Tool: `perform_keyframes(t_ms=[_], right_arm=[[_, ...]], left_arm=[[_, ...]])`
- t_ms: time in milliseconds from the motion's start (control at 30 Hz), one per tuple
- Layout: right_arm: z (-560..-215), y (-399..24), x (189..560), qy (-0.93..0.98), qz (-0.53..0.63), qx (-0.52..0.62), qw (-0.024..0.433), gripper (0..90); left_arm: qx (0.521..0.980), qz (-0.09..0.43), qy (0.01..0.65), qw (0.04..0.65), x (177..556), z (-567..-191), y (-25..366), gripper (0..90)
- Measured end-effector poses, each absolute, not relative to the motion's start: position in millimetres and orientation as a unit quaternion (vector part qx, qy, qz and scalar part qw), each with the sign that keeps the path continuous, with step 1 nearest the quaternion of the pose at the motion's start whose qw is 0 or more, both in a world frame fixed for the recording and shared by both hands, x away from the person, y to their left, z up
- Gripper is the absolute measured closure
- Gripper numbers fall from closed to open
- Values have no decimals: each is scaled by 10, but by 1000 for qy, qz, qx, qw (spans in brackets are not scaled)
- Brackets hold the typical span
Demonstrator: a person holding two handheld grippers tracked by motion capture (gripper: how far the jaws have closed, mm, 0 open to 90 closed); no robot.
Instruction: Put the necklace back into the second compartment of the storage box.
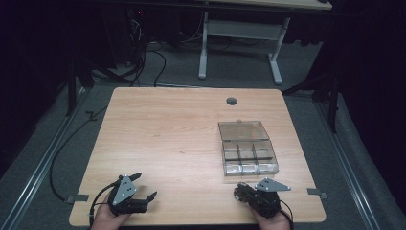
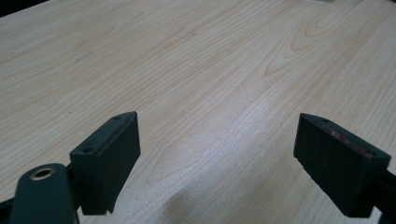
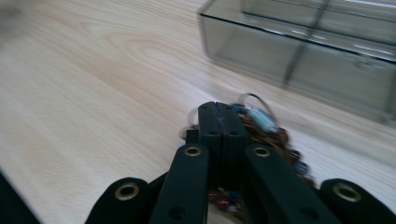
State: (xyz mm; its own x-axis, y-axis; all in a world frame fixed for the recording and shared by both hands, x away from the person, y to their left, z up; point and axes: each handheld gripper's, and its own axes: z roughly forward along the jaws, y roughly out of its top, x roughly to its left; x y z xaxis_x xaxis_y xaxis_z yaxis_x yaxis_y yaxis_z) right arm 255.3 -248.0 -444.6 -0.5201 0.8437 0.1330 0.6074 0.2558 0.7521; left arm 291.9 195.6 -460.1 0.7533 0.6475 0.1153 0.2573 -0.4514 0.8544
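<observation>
My right gripper (image 3: 219, 106) is shut, its two black jaws pressed flat together. A small tangle of brown wire and little coloured parts (image 3: 273, 133) clings to the jaws' right side and underneath; whether a strand is pinched I cannot tell. From above, that dark tangle (image 1: 238, 193) sits at the tip of the right gripper (image 1: 244, 188), near the table's front right. A clear plastic compartment box (image 1: 249, 155) lies just beyond, its lid (image 1: 242, 130) folded back. My left gripper (image 1: 146, 185) rests at the front left, open, with bare wood between its jaws (image 2: 217, 116).
The wooden table (image 1: 167, 129) has a round cable hole (image 1: 231, 101) near its far edge. The box wall (image 3: 299, 51) stands close ahead of the right jaws. Beyond the table are a white desk frame (image 1: 239, 43) and floor cables.
</observation>
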Motion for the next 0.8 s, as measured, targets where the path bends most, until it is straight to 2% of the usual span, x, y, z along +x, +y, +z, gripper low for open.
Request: perform_keyframes(t_ms=[100,333,667,800], right_arm=[[-4491,-2402,2545,790,382,456,147,900],[-4532,-2548,2569,775,386,482,133,900],[-4488,-2524,2553,778,390,472,139,900],[-4480,-2530,2462,778,402,465,130,833]], left_arm=[[823,218,275,446,2920,-4601,1957,151],[823,218,274,447,2918,-4601,1957,151],[824,218,276,445,2922,-4601,1957,151],[824,217,276,445,2923,-4601,1956,152]])
